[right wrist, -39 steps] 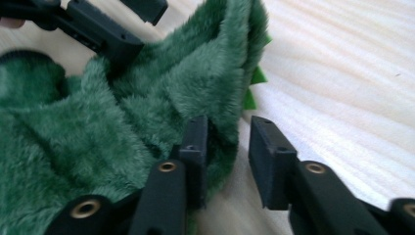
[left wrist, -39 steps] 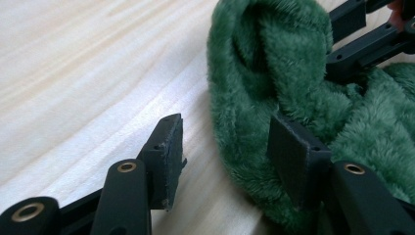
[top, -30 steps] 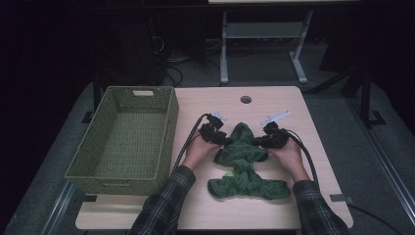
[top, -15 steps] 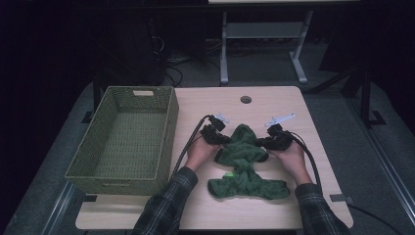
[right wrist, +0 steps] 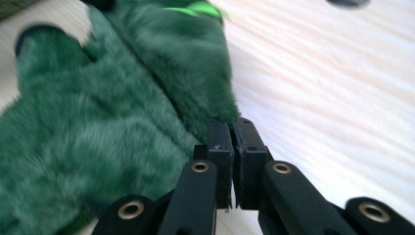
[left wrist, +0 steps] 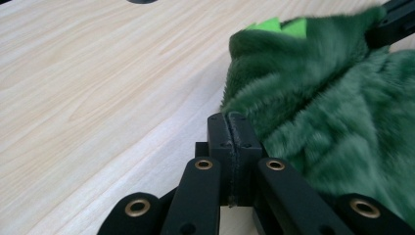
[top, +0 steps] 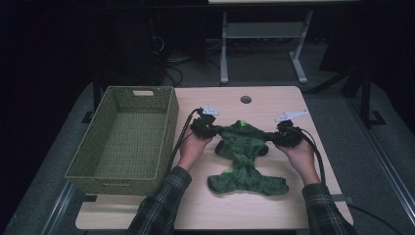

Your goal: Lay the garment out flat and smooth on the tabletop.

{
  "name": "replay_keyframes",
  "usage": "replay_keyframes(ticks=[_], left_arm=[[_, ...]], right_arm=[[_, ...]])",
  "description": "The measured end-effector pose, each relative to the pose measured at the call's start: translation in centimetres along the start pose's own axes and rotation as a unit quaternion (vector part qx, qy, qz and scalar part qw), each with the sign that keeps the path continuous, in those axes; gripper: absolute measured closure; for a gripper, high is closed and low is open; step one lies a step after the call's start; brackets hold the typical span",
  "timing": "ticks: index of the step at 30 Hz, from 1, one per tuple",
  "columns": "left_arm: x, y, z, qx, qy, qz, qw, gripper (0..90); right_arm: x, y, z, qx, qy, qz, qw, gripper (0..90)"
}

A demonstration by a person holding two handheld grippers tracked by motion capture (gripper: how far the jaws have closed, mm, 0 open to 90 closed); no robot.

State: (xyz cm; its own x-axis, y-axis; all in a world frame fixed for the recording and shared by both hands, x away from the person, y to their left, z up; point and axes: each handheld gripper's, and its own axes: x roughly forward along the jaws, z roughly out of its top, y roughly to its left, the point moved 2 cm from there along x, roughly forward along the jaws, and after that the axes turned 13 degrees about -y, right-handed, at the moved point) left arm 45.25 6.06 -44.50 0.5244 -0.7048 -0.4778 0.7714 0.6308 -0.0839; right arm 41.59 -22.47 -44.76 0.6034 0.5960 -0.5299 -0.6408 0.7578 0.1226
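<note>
A fuzzy dark green garment (top: 242,147) with bright green trim lies on the light wooden table (top: 235,210), its upper part stretched out between my two grippers. My left gripper (top: 217,130) is shut on the garment's left upper edge; in the left gripper view the jaws (left wrist: 230,120) meet with green pile (left wrist: 333,107) caught at their tip. My right gripper (top: 270,137) is shut on the right upper edge, and in the right gripper view the fur (right wrist: 98,122) runs into the closed jaws (right wrist: 230,125). The garment's lower part rests bunched on the table.
A green woven basket (top: 170,128) stands open at the table's left side, close to my left hand. A round cable hole (top: 245,99) sits near the table's far edge. Cables trail from both grippers toward me. A metal stand's legs (top: 222,73) are on the floor beyond.
Both hands have moved apart and slightly up, so the bunched garment top is now pulled wider between the grippers. The left jaws have closed on its edge.
</note>
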Motion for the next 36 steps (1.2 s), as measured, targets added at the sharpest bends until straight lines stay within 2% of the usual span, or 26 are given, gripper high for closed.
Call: replay_keyframes(ticks=[3, 5, 8, 12, 16, 17, 21, 24, 27, 30, 33, 36], left_arm=[[0.7, 0.1, -0.8, -0.002, 0.006, -0.001, 1.0000, 89.8], [1.3, 0.0, -1.3, 0.004, 0.011, -0.001, 0.9999, 89.8], [2.0, 0.0, -1.9, 0.003, 0.015, -0.004, 0.9999, 89.7], [2.5, 0.0, -2.4, 0.012, 0.027, -0.008, 0.9995, 89.3], [2.6, -0.1, -2.5, 0.004, 0.030, -0.017, 0.9994, 86.8], [2.4, -0.1, -2.3, -0.005, 0.024, -0.020, 0.9995, 85.0], [1.1, -0.1, -1.0, -0.008, 0.016, -0.022, 0.9996, 72.7], [0.1, -0.6, 0.0, -0.004, 0.017, -0.026, 0.9995, 61.8], [-1.1, -1.3, 0.6, 0.007, 0.019, -0.026, 0.9995, 53.1], [-2.2, -2.2, 0.8, 0.006, 0.018, -0.036, 0.9992, 46.3], [-3.2, -3.0, 0.6, 0.024, 0.024, -0.038, 0.9987, 38.9], [-4.2, -3.4, 0.2, 0.024, 0.020, -0.038, 0.9988, 34.1]], right_arm=[[0.6, -0.7, -0.7, 0.019, 0.019, -0.007, 0.9996, 87.6], [1.2, -1.0, -1.1, 0.024, 0.033, -0.016, 0.9991, 87.6], [1.8, -1.3, -1.6, 0.028, 0.048, -0.025, 0.9982, 87.6], [2.0, -1.4, -1.9, 0.024, 0.056, -0.029, 0.9977, 87.5], [2.2, -1.3, -2.0, 0.027, 0.055, -0.034, 0.9975, 83.0], [2.2, -1.2, -1.9, 0.026, 0.053, -0.034, 0.9976, 81.2], [1.2, -1.2, -1.1, 0.030, 0.035, -0.034, 0.9984, 71.6], [-0.1, -1.0, 0.1, 0.029, 0.008, -0.035, 0.9989, 68.1], [-1.2, -0.5, 0.8, 0.020, -0.004, -0.038, 0.9991, 66.8], [-2.2, -0.1, 1.1, 0.022, -0.006, -0.035, 0.9991, 64.0], [-2.9, 0.3, 1.0, 0.023, -0.007, -0.029, 0.9993, 63.1], [-3.5, 0.8, 1.0, 0.019, -0.012, -0.023, 0.9995, 61.6]])
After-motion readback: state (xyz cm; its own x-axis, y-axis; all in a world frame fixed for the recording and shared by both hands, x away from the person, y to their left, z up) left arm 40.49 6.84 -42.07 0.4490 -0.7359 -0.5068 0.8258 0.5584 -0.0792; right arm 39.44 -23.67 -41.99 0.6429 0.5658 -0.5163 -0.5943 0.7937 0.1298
